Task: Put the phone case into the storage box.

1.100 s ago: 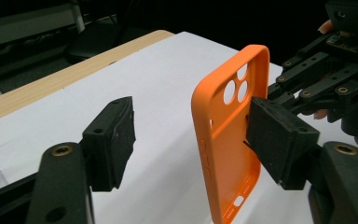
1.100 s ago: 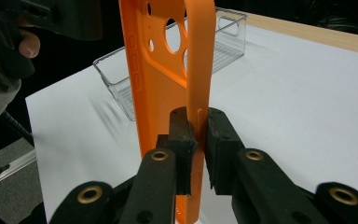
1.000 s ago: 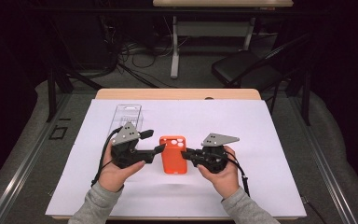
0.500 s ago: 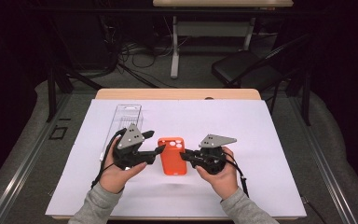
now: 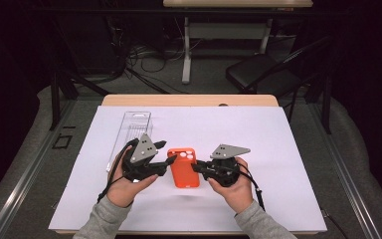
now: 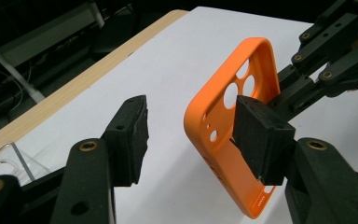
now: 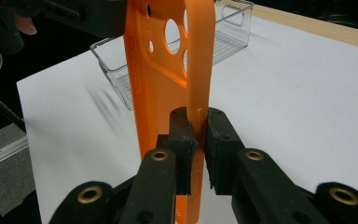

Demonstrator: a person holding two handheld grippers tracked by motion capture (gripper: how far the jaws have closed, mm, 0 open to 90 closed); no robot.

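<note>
We hold an orange phone case [image 5: 183, 168] between our two tools above the white sheet [image 5: 278, 149] that covers the bench [image 5: 189, 100], near the front middle of it. Our right tool [image 7: 199, 135] is clenched on the case's side wall, one black pad on the inside of the rim and the other on the outside, so the case stands on edge with its camera cut-outs at the far end. In the high view the right tool [image 5: 197, 167] meets the case's right edge. Our left tool [image 6: 191, 135] has just been closing, yet its jaws are still apart: the case's edge lies between them, the right-hand pad [image 6: 261, 135] sits inside the hollow of the case, right at the back wall, and the left-hand pad [image 6: 133, 135] stands clear of the orange rim with white sheet showing in the gap. A clear plastic tray [image 5: 132, 132] lies on the sheet beyond the left tool [image 5: 168, 155].
</note>
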